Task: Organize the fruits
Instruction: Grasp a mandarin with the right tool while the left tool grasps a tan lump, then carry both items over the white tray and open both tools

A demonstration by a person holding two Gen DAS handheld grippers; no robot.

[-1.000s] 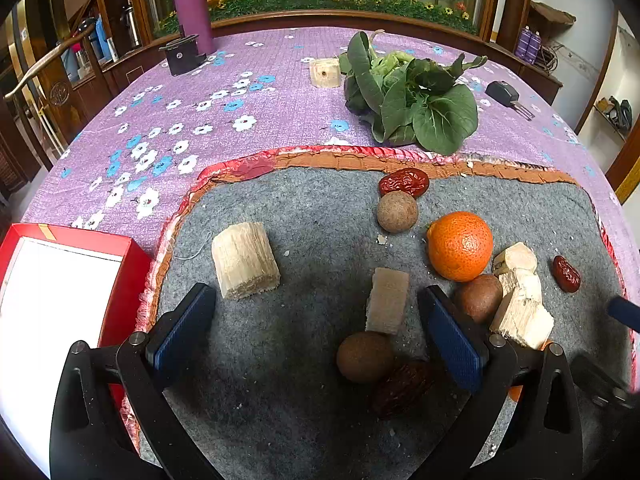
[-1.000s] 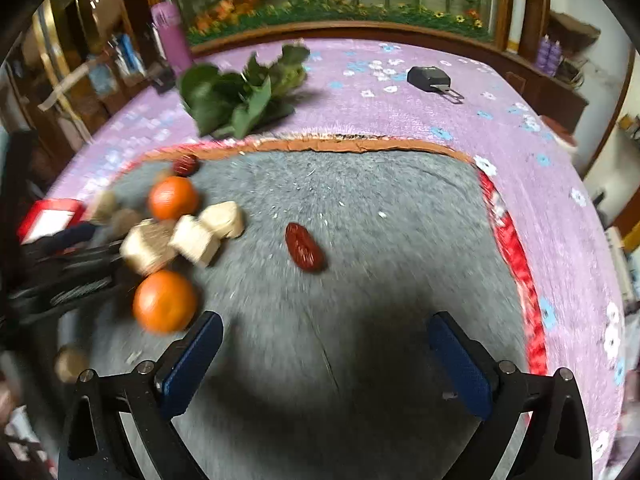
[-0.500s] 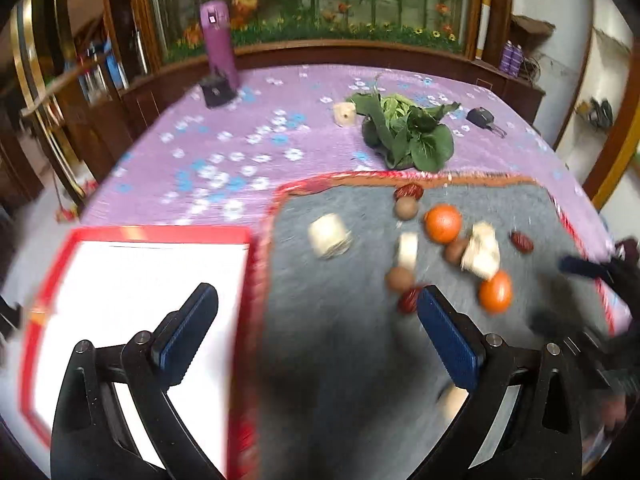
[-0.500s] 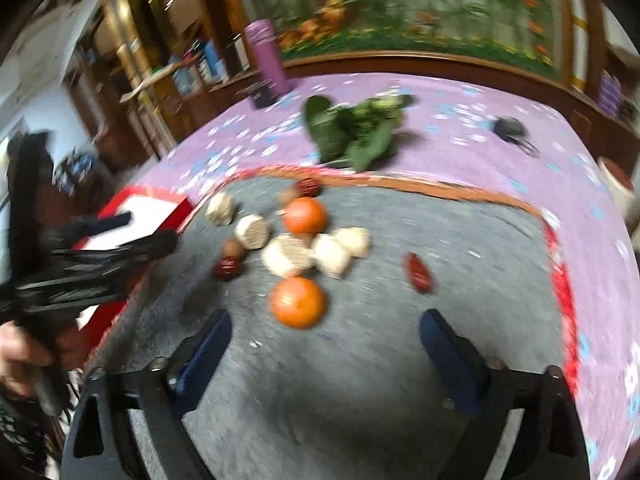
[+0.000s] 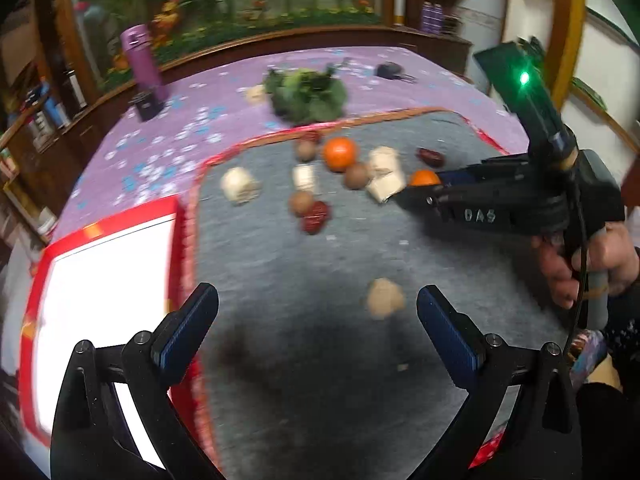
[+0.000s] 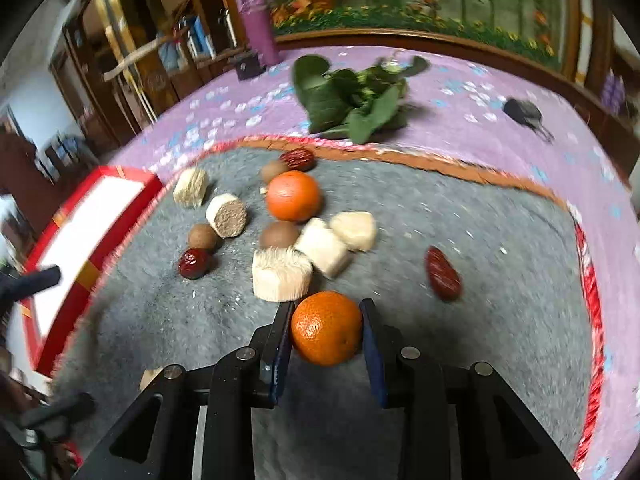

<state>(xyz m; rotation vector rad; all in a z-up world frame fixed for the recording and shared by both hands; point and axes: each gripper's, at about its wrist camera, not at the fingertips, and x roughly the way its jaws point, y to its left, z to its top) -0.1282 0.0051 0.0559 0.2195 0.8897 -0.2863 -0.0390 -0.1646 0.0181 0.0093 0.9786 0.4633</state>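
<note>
In the right wrist view my right gripper (image 6: 325, 320) has its jaws closing on the near orange (image 6: 326, 328), which sits between the two blue pads on the grey mat (image 6: 500, 240); both pads touch its sides. The left wrist view shows that gripper (image 5: 416, 192) reaching in from the right, with the orange (image 5: 425, 178) at its tip. A second orange (image 6: 293, 196), red dates (image 6: 442, 274), brown round fruits (image 6: 279, 234) and pale cut chunks (image 6: 281, 274) lie behind it. My left gripper (image 5: 318, 320) hangs open and empty above the mat's near part.
A red box with a white inside (image 5: 108, 272) lies left of the mat. Leafy greens (image 6: 352, 100), a purple bottle (image 6: 258, 24) and a car key (image 6: 522, 110) rest on the purple floral cloth behind. One pale chunk (image 5: 385, 297) lies near my left gripper.
My right gripper moved onto the near orange and its jaws came together around it. My left gripper pulled back and up from the fruit pile, staying open.
</note>
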